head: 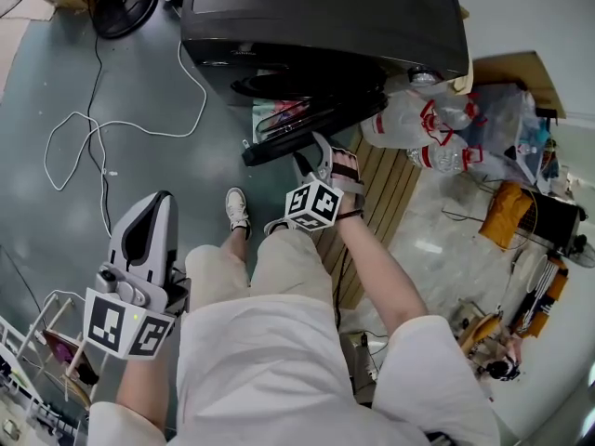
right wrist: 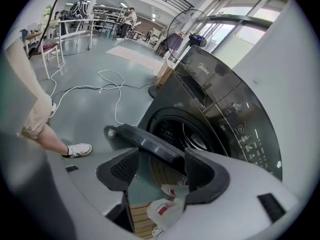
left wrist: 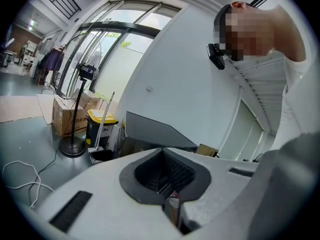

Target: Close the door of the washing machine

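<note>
The dark front-loading washing machine stands at the top of the head view. Its round door hangs open toward me, low and to the left of the drum opening. My right gripper points steeply down at the door's outer edge with its jaws wide apart. In the right gripper view the door's rim runs just beyond the right gripper, and nothing is clamped between the pads. My left gripper hangs at the lower left by my thigh, far from the machine. Its jaws are together and empty.
Clear plastic bags of bottles lie right of the door on a wooden slat mat. A white cable loops over the grey floor at left, near a fan base. My white shoe stands below the door. Clutter fills the right side.
</note>
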### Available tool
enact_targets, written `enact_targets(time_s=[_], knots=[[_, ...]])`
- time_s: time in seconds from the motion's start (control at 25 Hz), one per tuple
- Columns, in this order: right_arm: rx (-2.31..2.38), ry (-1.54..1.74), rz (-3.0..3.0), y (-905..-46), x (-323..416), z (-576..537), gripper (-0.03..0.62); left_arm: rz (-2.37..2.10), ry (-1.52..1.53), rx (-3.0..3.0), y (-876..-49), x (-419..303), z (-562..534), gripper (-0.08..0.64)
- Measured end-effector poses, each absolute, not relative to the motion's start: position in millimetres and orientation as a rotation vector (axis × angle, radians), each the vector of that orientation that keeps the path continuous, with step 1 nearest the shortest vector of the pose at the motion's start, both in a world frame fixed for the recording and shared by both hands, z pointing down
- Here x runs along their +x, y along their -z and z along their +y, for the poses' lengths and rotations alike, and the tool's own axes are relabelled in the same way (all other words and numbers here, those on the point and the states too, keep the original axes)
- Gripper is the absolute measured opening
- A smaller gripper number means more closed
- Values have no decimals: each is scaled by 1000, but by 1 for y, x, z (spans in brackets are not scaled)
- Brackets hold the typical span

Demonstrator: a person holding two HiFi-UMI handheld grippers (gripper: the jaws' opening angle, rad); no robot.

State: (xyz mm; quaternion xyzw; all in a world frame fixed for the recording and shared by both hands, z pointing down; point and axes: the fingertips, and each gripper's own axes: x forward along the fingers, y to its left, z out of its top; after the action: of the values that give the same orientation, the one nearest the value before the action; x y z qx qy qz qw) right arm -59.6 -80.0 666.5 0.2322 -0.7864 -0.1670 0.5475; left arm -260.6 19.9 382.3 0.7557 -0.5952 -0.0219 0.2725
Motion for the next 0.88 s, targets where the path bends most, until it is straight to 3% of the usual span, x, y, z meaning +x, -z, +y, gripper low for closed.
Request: enact_targets(time_s=[0.52, 0.68, 0.88], knots=[[925, 169, -1867, -662, -81, -113, 281, -1592, 31, 1996, -404, -267, 28, 5], [1116, -31, -1861, -660, -74, -122, 279, -1589, 27, 1985, -410, -271, 31, 4], [1096, -76, -1833, -680, -75, -123, 273, -1584, 21, 1975, -418, -274, 32, 5]])
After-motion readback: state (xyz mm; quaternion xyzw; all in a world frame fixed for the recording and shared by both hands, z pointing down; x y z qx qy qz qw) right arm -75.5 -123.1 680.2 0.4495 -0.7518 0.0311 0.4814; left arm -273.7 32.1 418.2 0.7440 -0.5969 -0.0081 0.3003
